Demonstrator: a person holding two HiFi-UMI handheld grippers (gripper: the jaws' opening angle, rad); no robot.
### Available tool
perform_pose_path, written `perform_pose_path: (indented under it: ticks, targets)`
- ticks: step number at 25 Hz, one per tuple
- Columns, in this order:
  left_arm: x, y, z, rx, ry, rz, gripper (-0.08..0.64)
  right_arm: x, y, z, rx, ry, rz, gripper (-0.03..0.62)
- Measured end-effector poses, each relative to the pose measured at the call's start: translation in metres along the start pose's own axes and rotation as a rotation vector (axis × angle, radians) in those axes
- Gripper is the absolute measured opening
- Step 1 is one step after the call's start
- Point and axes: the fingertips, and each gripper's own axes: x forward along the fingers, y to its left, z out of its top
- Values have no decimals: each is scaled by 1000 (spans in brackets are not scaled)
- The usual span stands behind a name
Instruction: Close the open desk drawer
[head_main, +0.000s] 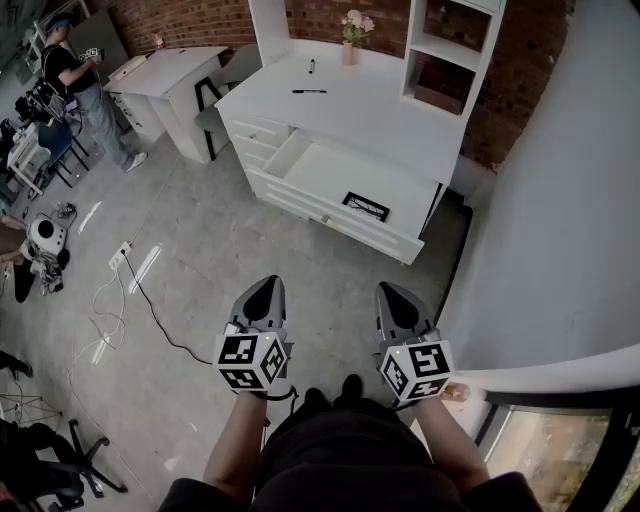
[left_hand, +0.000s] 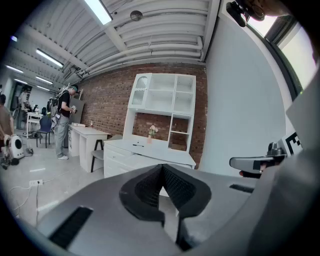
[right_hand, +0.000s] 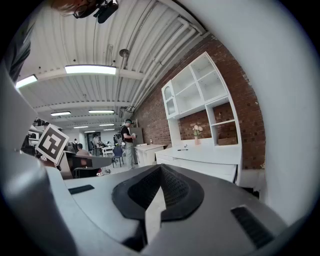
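1. I hold my left gripper (head_main: 268, 287) low in front of me. Its jaws are pressed together at the tips with nothing between them, as the left gripper view (left_hand: 162, 166) shows.
2. My right gripper (head_main: 393, 293) sits just beside it at the same height. Its jaws also meet at the tips and are empty (right_hand: 160, 168).
3. The drawer (head_main: 325, 172) lies ahead of both grippers, well apart from them across bare floor (head_main: 230, 250). It is pulled out of the white desk (head_main: 350, 105) toward me.
4. The drawer's front panel faces me, slightly to the right of the gap between my grippers.
5. A black-and-white marker card (head_main: 366, 207) lies inside the drawer near its front right.
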Motion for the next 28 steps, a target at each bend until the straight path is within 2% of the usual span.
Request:
perform_pose_path:
  ticks: [9, 21, 28]
  targets:
    - [16, -3, -1, -13, 2, 2, 9, 8, -18, 0, 25, -6, -20, 5]
    - [21, -1, -15, -7, 28, 58, 9, 1, -38, -8, 52, 4, -42, 5]
    - [24, -2, -20, -16, 38, 55, 9, -1, -45, -12, 60, 16, -51, 5]
